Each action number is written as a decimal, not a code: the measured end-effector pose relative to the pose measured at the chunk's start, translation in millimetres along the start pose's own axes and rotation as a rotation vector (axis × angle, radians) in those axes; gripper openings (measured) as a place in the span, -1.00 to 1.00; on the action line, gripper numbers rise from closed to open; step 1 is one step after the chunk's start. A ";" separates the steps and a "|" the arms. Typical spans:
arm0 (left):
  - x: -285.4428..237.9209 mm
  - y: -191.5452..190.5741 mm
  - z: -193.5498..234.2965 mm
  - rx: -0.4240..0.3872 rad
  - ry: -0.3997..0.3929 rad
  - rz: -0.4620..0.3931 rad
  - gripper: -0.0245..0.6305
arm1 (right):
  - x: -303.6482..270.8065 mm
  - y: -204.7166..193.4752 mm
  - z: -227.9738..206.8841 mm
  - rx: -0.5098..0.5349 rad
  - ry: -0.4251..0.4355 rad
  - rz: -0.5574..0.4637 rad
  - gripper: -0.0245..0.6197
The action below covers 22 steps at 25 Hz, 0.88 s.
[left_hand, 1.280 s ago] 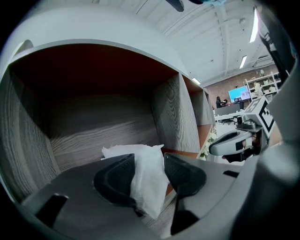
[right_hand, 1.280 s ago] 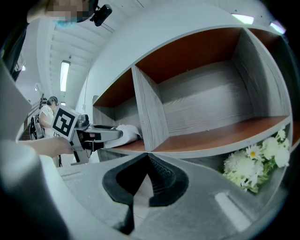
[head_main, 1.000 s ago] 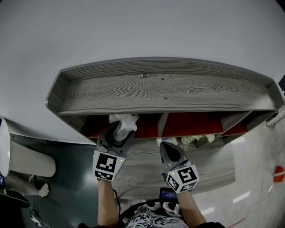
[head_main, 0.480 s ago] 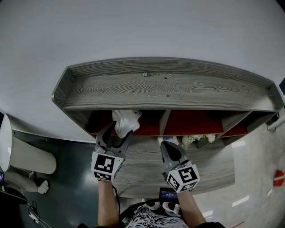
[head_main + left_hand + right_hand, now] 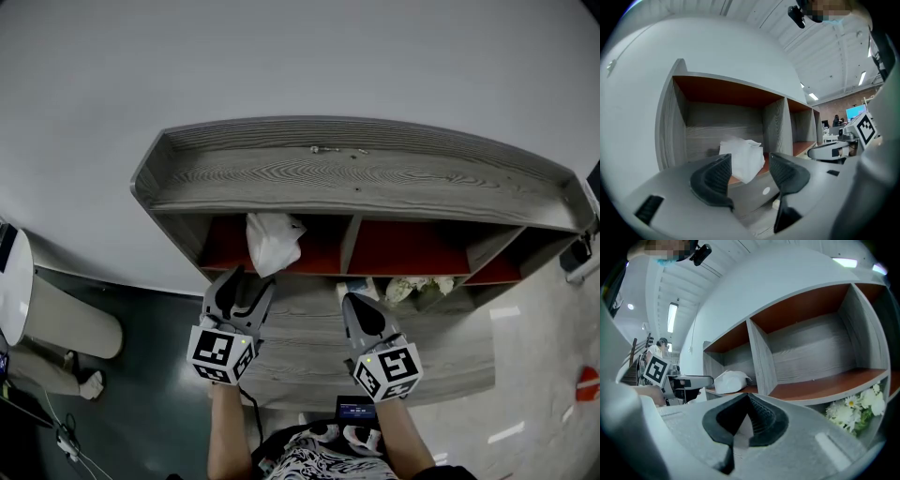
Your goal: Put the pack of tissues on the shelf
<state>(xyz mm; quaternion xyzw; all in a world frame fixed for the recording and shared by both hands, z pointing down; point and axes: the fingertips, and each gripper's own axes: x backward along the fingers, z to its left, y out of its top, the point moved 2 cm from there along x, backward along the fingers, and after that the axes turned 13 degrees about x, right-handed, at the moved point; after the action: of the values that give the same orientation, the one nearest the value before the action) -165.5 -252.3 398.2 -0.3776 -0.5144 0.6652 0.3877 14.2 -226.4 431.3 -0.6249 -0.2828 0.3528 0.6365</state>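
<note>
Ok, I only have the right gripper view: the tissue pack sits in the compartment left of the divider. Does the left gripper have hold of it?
Observer: No. The left gripper view shows the left gripper with its jaws apart and the tissue pack beyond them, untouched.
Operator: Is the pack fully inside?
Observer: Seemingly not quite. In the head view its front corner overhangs the front edge of the leftmost compartment.
Operator: Anything on top of the shelf?
Observer: A few small bits near the back, too small to name.
</note>
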 end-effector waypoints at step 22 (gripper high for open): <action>95.0 -17.5 -25.9 0.076 0.102 -0.079 -0.89 | 57.3 5.1 43.5 0.045 0.013 -0.009 -0.92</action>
<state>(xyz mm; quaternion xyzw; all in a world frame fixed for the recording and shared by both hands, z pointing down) -179.2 -153.3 400.7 -0.3756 -0.4828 0.6482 0.4535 12.7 -154.6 424.1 -0.6114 -0.2733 0.3523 0.6537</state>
